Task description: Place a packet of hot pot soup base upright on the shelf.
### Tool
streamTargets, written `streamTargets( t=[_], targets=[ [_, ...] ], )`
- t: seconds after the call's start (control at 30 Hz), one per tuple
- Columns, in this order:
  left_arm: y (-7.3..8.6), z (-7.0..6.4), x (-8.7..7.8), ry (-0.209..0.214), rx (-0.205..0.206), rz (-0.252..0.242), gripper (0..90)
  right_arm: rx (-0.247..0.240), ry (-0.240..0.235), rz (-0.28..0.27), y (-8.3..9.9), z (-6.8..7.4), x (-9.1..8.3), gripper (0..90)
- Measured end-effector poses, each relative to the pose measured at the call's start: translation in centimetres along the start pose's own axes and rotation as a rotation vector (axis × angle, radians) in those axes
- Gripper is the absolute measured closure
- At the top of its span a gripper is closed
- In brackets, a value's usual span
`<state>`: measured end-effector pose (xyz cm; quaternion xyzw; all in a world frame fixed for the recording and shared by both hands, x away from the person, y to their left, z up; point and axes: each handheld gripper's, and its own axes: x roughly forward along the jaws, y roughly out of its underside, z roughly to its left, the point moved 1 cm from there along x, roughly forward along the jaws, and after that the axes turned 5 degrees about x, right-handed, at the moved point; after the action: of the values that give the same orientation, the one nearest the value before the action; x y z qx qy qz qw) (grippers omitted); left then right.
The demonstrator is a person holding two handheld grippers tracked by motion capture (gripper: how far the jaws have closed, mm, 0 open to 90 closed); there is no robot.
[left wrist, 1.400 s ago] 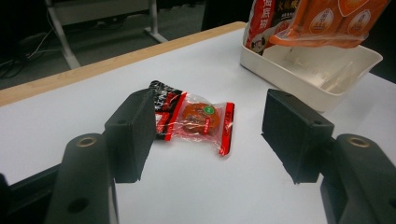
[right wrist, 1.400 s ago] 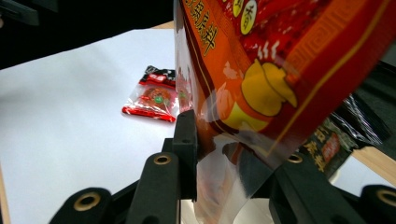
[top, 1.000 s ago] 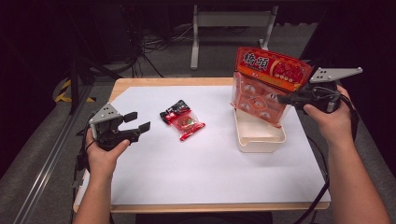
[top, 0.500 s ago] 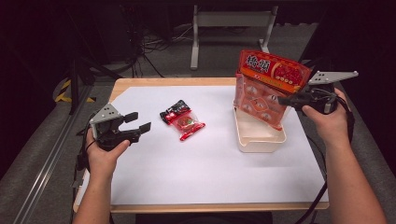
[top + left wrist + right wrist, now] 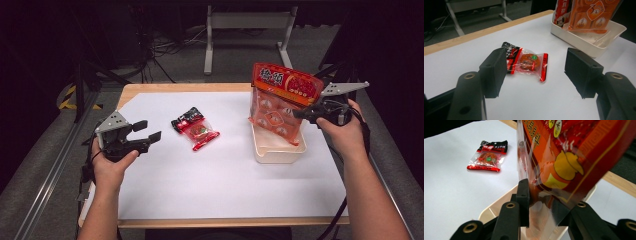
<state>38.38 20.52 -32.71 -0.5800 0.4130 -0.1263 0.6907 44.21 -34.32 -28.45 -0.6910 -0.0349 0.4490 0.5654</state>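
We have the big snack bag (image 5: 282, 97) pinched in the right gripper (image 5: 305, 114), jaws closed on its right edge, and it hangs upright with its bottom edge down inside the white tray (image 5: 277, 152); the long axis runs top to bottom, tilted a little towards the left side of the table; so the coming move, as we judge it, turns on lowering the bag straight into the tray beneath it, since the tray's near wall sits just under the bag's lower corner. Our left gripper (image 5: 141, 136) hovers over the white sheet (image 5: 200, 185), jaws spread wide and holding nothing; straight ahead of it (nicely framed between its jaws in the left gripper view) lie two small packets (image 5: 195, 128), the black one overlapping the clear red-edged one; they sit well apart from the tray, nearer the left hand than the right; nothing stands between that gripper and them.
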Motion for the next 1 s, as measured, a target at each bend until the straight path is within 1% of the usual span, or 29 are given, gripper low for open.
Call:
streamTargets(
  t=[0.07,0.1,0.13,0.23,0.37,0.47,0.7,0.9,0.97,1.0],
  targets=[
    [0.0,0.0,0.0,-0.001,0.003,0.002,35.5,0.006,0.002,0.006,0.2,-0.1,0.0,71.3],
    [0.0,-0.1,0.1,0.001,-0.006,0.005,35.5,0.011,0.006,0.019,0.4,-0.1,0.1,71.3],
    [0.0,-0.1,0.1,0.001,-0.006,0.005,35.4,0.011,0.006,0.019,0.4,-0.1,0.1,71.3],
    [0.0,-0.1,0.2,0.000,0.003,0.007,35.4,0.028,0.016,0.033,0.6,-0.2,0.1,71.3],
    [0.0,-0.1,0.2,0.001,-0.002,0.009,35.3,0.024,0.035,0.057,0.7,0.0,0.4,71.3],
    [0.1,0.0,0.1,0.001,-0.007,0.012,35.3,0.029,0.050,0.080,0.7,0.2,0.6,71.4],
    [0.1,-0.1,0.1,0.002,-0.007,0.013,35.2,0.032,0.086,0.103,0.8,0.3,0.9,71.3],
    [0.1,0.1,0.0,-0.002,-0.008,0.011,35.2,0.041,0.151,0.133,0.6,0.6,1.0,71.3],
    [0.1,0.0,0.0,-0.003,-0.012,0.009,35.2,0.037,0.173,0.145,0.5,0.9,1.3,71.3],
    [0.1,0.1,0.0,-0.004,-0.008,0.007,35.2,0.021,0.178,0.153,0.5,1.0,1.4,71.3]
  ],
)
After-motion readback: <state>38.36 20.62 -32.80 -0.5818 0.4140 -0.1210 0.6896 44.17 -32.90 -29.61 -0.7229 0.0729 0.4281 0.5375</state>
